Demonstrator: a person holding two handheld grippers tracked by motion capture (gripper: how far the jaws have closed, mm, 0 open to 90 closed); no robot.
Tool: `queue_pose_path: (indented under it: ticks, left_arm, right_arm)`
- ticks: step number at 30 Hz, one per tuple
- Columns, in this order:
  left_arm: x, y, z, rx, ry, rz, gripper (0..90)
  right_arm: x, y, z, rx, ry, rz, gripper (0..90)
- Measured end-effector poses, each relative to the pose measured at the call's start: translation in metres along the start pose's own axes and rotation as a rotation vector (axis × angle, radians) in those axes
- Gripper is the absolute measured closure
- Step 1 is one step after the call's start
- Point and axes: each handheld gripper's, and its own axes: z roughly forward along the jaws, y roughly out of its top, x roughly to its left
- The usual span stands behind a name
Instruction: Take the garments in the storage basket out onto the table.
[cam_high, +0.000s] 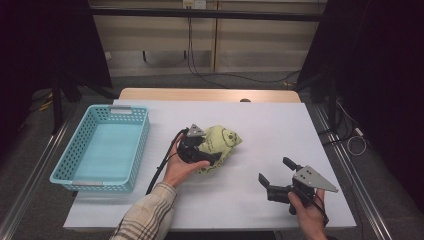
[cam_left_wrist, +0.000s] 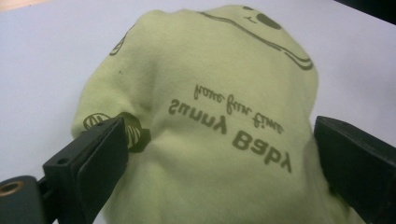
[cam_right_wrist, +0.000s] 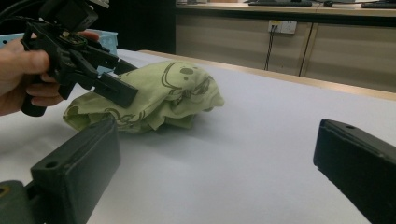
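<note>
Your left gripper (cam_high: 207, 156) stands spread wide at the crumpled green cloth (cam_high: 220, 142) near the middle of the white table (cam_high: 270, 125), its 2 jaws flanking the bundle without pinching it. Your right gripper (cam_high: 275, 172) rests released near the front right, well apart. The blue basket (cam_high: 102, 147) sits left.

You have one crumpled green cloth (cam_high: 220, 142) on the one white table (cam_high: 260, 125), and one turquoise basket (cam_high: 102, 147) at its left side. You hold two grippers: the left gripper (cam_high: 207, 156) and the right gripper (cam_high: 277, 172).
</note>
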Motion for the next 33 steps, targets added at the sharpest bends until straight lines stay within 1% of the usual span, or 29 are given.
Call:
queue_pose_path:
  ticks: [1,2,3,4,5,6,7,10,12,14,15,16,18,19,20,21,22,23,24,26,27,28,29,30,31,32,33]
  left_arm:
    - [-0.001,0.0,-0.001,-0.01,0.003,-0.003,4.1]
    - [-0.001,0.001,-0.005,-0.025,0.004,0.006,4.6]
    - [-0.002,0.002,-0.007,-0.036,0.002,0.017,5.1]
    - [-0.003,0.002,-0.011,-0.044,0.005,0.031,4.5]
    - [-0.003,0.003,-0.015,-0.048,0.008,0.042,3.9]
    - [-0.004,0.003,-0.019,-0.051,0.014,0.045,4.0]
    - [-0.004,0.004,-0.023,-0.067,0.011,0.047,4.2]
    - [-0.002,0.004,-0.035,-0.121,0.01,0.028,3.9]
    - [-0.001,0.003,-0.042,-0.151,0.03,0.018,3.7]
    - [0.001,0.001,-0.049,-0.151,0.053,0.035,3.2]
    - [0.001,0.0,-0.05,-0.158,0.058,0.032,2.8]
    - [0.001,-0.001,-0.053,-0.156,0.07,0.039,3.3]
    - [0.002,-0.003,-0.058,-0.165,0.074,0.035,3.8]
    - [0.002,-0.005,-0.061,-0.166,0.078,0.043,4.0]
    - [0.001,-0.008,-0.064,-0.163,0.089,0.044,3.8]
    - [0.0,-0.011,-0.067,-0.178,0.098,0.05,4.1]
    - [0.0,-0.013,-0.071,-0.188,0.102,0.056,4.0]
    - [-0.001,-0.017,-0.074,-0.198,0.103,0.048,3.5]
    - [0.0,-0.019,-0.076,-0.207,0.098,0.045,3.8]
    - [0.0,-0.026,-0.082,-0.201,0.087,0.009,7.2]
    - [0.0,-0.029,-0.083,-0.21,0.101,0.016,6.1]
    - [0.0,-0.032,-0.086,-0.22,0.134,0.02,5.5]
    - [0.001,-0.033,-0.087,-0.225,0.134,0.009,5.9]
    - [0.003,-0.035,-0.089,-0.238,0.126,0.007,5.8]
    - [0.003,-0.036,-0.09,-0.241,0.131,0.006,5.8]
    - [0.002,-0.037,-0.091,-0.261,0.136,-0.001,5.8]
    - [0.001,-0.038,-0.092,-0.256,0.147,0.014,5.7]
  right_arm:
    - [0.0,0.0,0.0,0.001,0.001,-0.008,0.0]
    - [0.0,0.0,0.0,0.0,-0.002,-0.007,0.0]
    - [0.0,0.0,0.0,0.004,-0.001,-0.017,0.0]
    - [0.0,0.0,0.0,0.004,-0.002,-0.019,0.0]
    - [0.001,0.0,0.0,0.003,-0.006,-0.009,0.0]
    - [0.0,0.0,-0.001,0.001,-0.008,-0.011,0.0]
    - [0.0,0.0,-0.001,-0.004,-0.008,-0.01,0.0]
    - [-0.002,0.001,0.0,-0.002,-0.013,-0.005,0.0]
    - [-0.002,0.001,0.003,-0.001,-0.016,-0.002,0.0]
    - [-0.002,0.002,0.006,-0.003,-0.014,0.004,0.0]
    - [-0.002,0.003,0.007,-0.003,-0.013,-0.005,0.0]
    - [-0.002,0.004,0.008,-0.009,-0.007,-0.007,0.0]
    - [0.001,0.006,0.01,-0.01,-0.012,0.002,0.0]
    - [0.0,0.007,0.011,-0.012,-0.009,-0.018,0.0]
    - [0.001,0.008,0.012,-0.013,-0.014,-0.026,0.0]
    - [0.001,0.009,0.012,-0.011,-0.017,-0.026,0.0]
    - [0.002,0.01,0.013,-0.007,-0.014,-0.029,0.0]
    - [0.002,0.011,0.014,-0.002,0.003,-0.033,0.0]
    - [0.003,0.012,0.015,0.008,0.01,-0.037,0.0]
    - [0.005,0.013,0.018,0.012,0.016,-0.036,0.0]
    - [0.006,0.014,0.02,0.019,0.025,-0.037,0.0]
    - [0.007,0.014,0.022,0.018,0.036,-0.036,0.0]
    - [0.008,0.015,0.026,0.023,0.049,-0.033,0.0]
    - [0.009,0.016,0.028,0.026,0.054,-0.036,0.0]
    - [0.011,0.016,0.032,0.03,0.066,-0.042,0.0]
    - [0.012,0.017,0.035,0.031,0.072,-0.045,0.0]
    - [0.013,0.018,0.038,0.037,0.076,-0.054,0.0]
